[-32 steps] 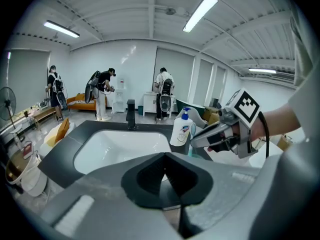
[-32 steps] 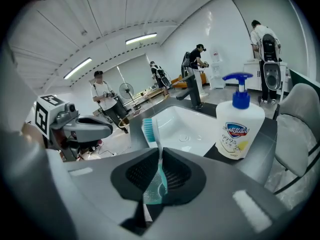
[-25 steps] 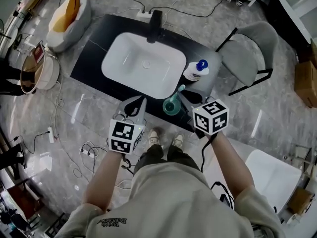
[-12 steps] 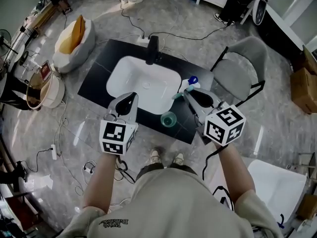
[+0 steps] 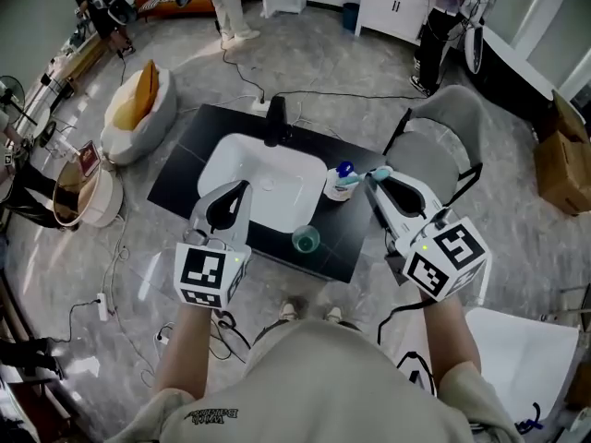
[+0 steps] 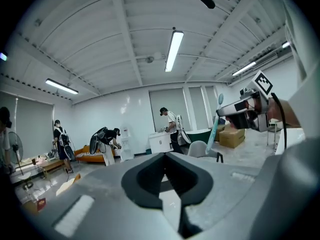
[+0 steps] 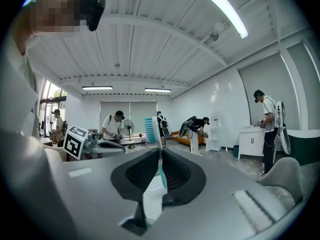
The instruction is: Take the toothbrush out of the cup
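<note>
My right gripper [image 5: 376, 181] is shut on the teal and white toothbrush [image 5: 379, 172], held in the air to the right of the sink [image 5: 231, 164]. In the right gripper view the toothbrush [image 7: 159, 166] stands upright between the pads, bristle head [image 7: 149, 129] above the right gripper's [image 7: 160, 151] tips. The teal cup [image 5: 306, 239] stands on the black counter [image 5: 180, 169], below and left of that gripper, with nothing in it. My left gripper [image 5: 229, 201] hovers over the sink's front left, shut on nothing; in its own view the left gripper [image 6: 165, 155] faces the room, and the toothbrush [image 6: 214, 126] shows at the right.
A white soap bottle with a blue cap [image 5: 341, 181] stands on the counter beside the sink, and a black faucet [image 5: 274, 118] at its back. A grey chair [image 5: 434, 150] is at the right, a bean bag [image 5: 138, 100] and a round basket [image 5: 78, 187] at the left. Cables cross the floor.
Both grippers have risen well above the counter. The right one has lifted the toothbrush out of the cup, which stays on the counter.
</note>
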The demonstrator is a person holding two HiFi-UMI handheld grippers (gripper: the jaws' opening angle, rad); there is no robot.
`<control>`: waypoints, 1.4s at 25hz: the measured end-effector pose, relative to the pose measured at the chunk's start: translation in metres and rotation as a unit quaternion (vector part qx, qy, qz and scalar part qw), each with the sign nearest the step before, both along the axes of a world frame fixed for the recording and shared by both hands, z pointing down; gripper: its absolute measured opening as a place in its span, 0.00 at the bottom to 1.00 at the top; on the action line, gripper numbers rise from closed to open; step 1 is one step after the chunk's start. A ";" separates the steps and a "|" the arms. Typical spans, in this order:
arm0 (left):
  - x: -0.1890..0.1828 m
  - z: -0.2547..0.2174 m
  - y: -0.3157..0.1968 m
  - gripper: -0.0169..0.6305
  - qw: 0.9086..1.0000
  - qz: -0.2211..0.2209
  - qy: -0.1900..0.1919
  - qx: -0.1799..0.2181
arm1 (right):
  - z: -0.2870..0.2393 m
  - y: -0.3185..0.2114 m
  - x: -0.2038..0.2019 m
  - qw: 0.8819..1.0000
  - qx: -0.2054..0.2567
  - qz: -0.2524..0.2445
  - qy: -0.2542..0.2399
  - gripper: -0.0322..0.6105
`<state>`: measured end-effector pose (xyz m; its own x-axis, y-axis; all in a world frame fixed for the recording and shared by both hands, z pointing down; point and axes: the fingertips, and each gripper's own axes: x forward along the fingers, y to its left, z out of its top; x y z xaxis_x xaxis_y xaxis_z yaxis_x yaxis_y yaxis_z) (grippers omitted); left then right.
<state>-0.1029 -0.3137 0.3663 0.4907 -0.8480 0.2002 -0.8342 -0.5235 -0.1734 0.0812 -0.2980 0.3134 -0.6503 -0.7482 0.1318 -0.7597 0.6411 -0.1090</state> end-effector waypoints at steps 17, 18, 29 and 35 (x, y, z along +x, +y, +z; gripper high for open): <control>0.019 -0.010 0.035 0.03 0.999 0.026 0.005 0.023 | 0.005 0.040 0.034 1.000 0.011 0.014 0.024 0.09; 0.020 -0.007 0.035 0.03 0.999 0.027 0.005 0.018 | 0.008 0.042 0.033 0.999 0.011 0.012 0.030 0.09; 0.029 0.012 0.038 0.03 1.000 0.026 0.001 -0.003 | 0.027 0.046 0.030 0.998 0.011 0.007 0.067 0.09; 0.030 0.003 0.040 0.03 1.000 0.028 0.003 0.002 | 0.017 0.047 0.030 0.997 0.020 0.008 0.074 0.09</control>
